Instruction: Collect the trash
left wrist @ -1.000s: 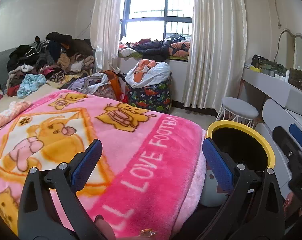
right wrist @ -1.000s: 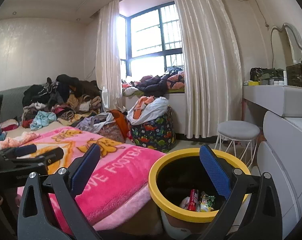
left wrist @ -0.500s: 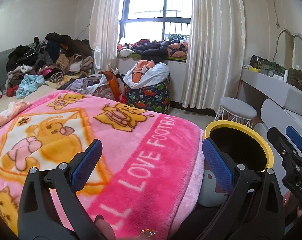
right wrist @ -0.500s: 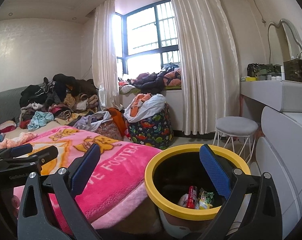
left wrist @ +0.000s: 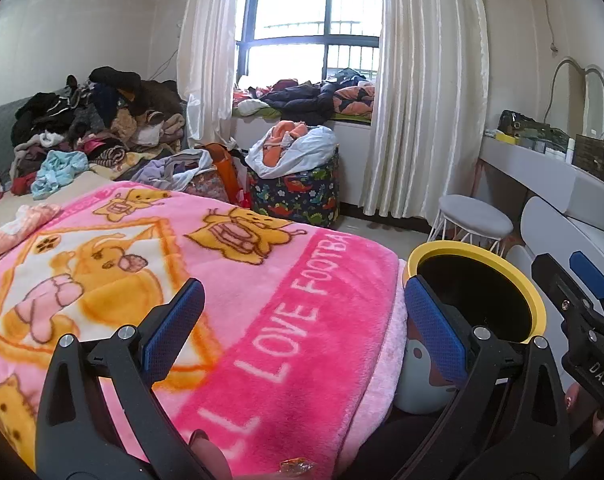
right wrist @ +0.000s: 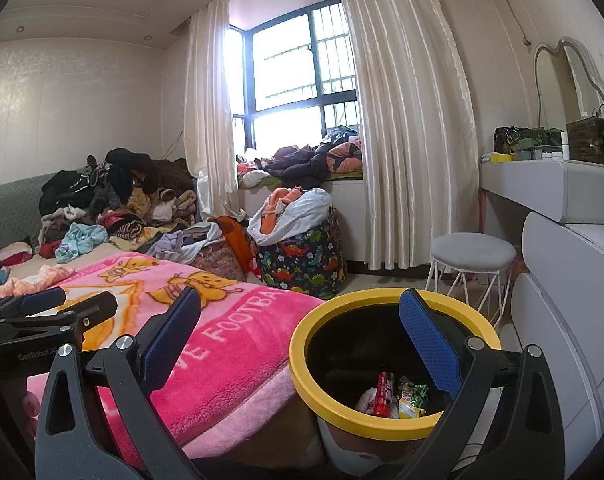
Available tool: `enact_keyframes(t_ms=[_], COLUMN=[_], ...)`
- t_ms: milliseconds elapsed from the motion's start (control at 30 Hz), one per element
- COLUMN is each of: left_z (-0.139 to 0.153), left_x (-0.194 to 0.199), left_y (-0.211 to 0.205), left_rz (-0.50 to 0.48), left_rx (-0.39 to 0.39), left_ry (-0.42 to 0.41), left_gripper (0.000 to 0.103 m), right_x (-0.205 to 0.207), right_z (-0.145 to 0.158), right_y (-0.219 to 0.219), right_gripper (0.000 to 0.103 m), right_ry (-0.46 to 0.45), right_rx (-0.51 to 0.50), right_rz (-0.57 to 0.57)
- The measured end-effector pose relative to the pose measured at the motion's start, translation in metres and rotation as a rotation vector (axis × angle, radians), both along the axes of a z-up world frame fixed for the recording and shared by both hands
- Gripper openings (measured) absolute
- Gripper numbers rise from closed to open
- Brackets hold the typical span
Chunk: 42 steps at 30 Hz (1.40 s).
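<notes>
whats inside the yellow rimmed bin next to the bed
The yellow-rimmed black bin holds a red tube-shaped wrapper, a green and yellow snack packet and white crumpled paper. Its near wall hides the rest of the bottom.

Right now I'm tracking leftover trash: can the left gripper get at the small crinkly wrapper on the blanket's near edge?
Probably yes. The left gripper is open and empty, and the wrapper lies uncovered on the pink blanket, just below its fingers. It would need to dip down and back.

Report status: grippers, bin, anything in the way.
Left gripper open, empty. Right gripper open, empty. Yellow-rimmed bin holds wrappers. Nothing blocking the bin.
</notes>
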State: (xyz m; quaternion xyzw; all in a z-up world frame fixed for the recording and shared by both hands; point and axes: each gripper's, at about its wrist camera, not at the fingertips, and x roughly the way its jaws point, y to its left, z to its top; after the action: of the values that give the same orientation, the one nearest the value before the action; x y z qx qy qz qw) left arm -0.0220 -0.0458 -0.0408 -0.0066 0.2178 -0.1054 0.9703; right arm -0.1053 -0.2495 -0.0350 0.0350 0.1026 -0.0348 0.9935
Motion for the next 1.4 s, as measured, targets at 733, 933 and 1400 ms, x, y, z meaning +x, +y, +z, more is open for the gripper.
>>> enact_keyframes(t_ms=[733, 933, 1400], left_z=[0.0, -0.0001, -0.0001], left_x=[-0.0004, -0.0007, -0.001], left_y=[-0.0014, -0.0017, -0.0033], left_rz=[-0.003, -0.003, -0.004], left_rx=[0.0, 0.0, -0.002], left_ry=[-0.001, -0.002, 0.002], left_gripper=[0.092, 0.092, 0.092], right_x=[0.0003, 0.0, -0.0012], right_z=[-0.0001, -0.0001, -0.0004], right_y=[-0.002, -0.002, -0.0009], right_gripper=[0.097, 0.097, 0.097], right_ry=[0.001, 0.0, 0.001], right_rx=[0.001, 0.002, 0.001], right_rz=[0.0, -0.002, -0.003])
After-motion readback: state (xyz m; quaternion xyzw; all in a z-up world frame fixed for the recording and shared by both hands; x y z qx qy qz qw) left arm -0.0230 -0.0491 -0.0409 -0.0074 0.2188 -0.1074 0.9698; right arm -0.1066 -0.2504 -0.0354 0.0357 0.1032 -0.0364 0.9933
